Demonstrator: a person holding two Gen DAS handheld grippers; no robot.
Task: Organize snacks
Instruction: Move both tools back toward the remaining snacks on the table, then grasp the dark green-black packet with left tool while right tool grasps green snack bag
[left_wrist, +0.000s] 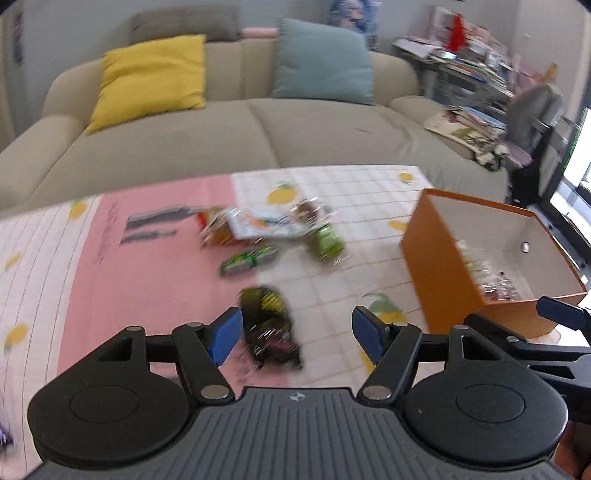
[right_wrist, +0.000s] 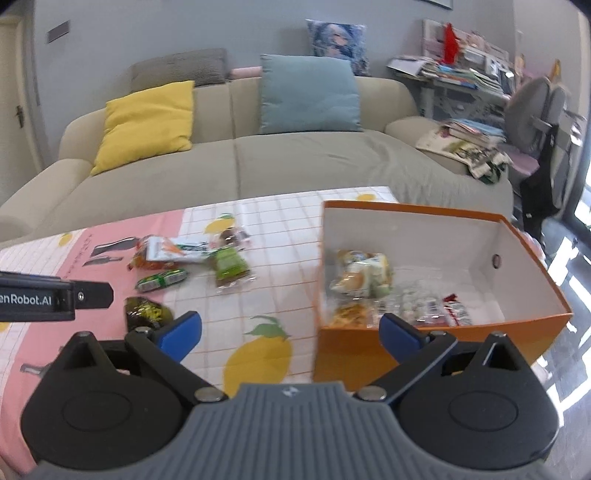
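Sorting is partway through, as I read it: the orange box (right_wrist: 424, 347) already holds several packets, a pale bread-like one (right_wrist: 360, 275) toward its near left corner and a row of small clear and red wrappers (right_wrist: 436, 308) along the near wall. Several snacks are yet to go in, lying loose on the lemon-print cloth of the surface (right_wrist: 266, 354): a white packet (right_wrist: 181, 250) overlapping an orange one, a green bar (right_wrist: 161, 279), a light-green packet (right_wrist: 231, 268), a small brown one (right_wrist: 232, 236) further back, and a dark wrapper with yellow print (left_wrist: 267, 325) closest to me.

My left tongs (left_wrist: 293, 334) are released, nothing pressed between the blue pads. The dark wrapper lies on the cloth between them, nearer the left-hand pad; whether that pad touches it I cannot tell through the blur. I judge it the likeliest next pick. The rest of the pile sits beyond the tips, and the box is off to the right, well clear of this pair.

My right tongs (right_wrist: 290, 332) stand spread wide and empty. Their right-hand pad overlaps the box's near wall in my view and the left one hangs over bare cloth, so the box's left corner lies between the tips. The loose snacks are up and to the left, and the dark wrapper is just beside the left-hand pad.
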